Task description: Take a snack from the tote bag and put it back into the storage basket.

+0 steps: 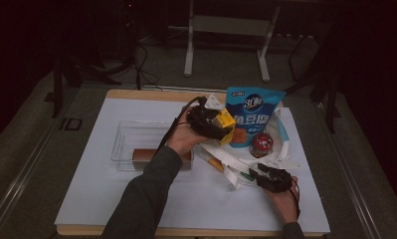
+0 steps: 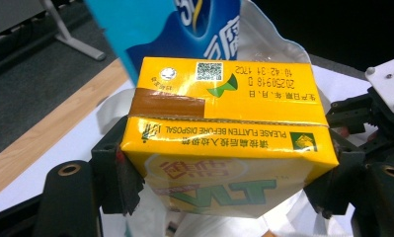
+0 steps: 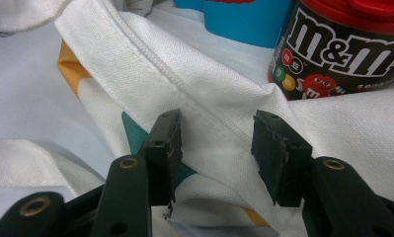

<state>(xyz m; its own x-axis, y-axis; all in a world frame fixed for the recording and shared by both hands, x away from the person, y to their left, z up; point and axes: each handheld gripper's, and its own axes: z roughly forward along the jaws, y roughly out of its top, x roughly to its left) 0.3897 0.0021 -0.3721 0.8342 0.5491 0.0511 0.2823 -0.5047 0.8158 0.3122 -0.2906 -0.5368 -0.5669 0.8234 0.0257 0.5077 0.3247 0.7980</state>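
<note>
High view: left tool [image 1: 225, 125] w/ yellow carton [image 1: 226, 124] (gripped), blue pouch [image 1: 252, 112] behind

Two black two-jaw claws are at work over the table: the left claw [image 1: 221, 125] near the centre and the right claw [image 1: 258, 174] toward five o'clock. There is one yellow rectangular drink carton [image 2: 224, 133], one blue foil snack pouch [image 1: 251, 113], one red-lidded candy tub [image 1: 261, 144] and one white cloth bag [image 3: 219, 94]. At nine o'clock sits one clear plastic tray [image 1: 129, 144] with one brown block [image 1: 144, 156] inside.
</note>
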